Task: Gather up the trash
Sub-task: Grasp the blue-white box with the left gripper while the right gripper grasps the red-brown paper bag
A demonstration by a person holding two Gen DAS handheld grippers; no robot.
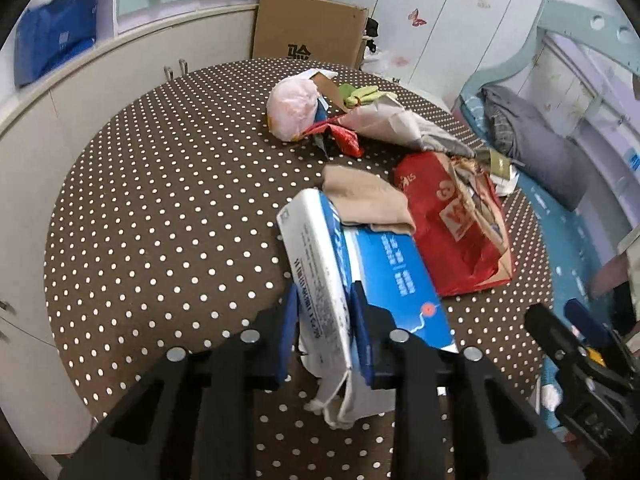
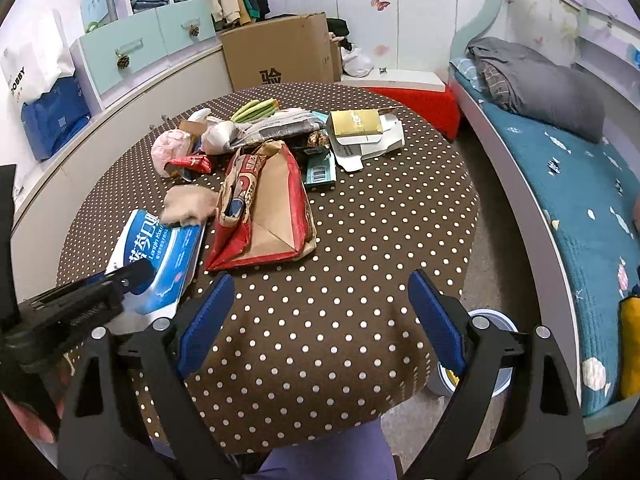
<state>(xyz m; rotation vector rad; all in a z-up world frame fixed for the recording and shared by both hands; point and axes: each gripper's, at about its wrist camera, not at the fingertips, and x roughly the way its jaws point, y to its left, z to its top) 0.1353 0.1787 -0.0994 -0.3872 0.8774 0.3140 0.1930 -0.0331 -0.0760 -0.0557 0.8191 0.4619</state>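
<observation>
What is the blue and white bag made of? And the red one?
The blue and white bag looks like glossy coated paper: it shines, keeps sharp folds, and has a white string handle. The red bag seems to be brown kraft paper printed red outside: its matte brown inside shows, creased and crumpled.

the near end of the blue and white bag (image 1: 360, 264) is hidden between and behind the left claw (image 1: 325, 312). a beige cloth (image 1: 368, 200) covers the bag's far corner. in the right wrist view, the right claw (image 2: 320, 320) hides part of a round bin (image 2: 490, 320) below the tabletop (image 2: 360, 232) edge. the print on the red paper bag (image 2: 260, 216) is too creased to read. the bed (image 2: 560, 184) is cut off by the picture's edge.
</observation>
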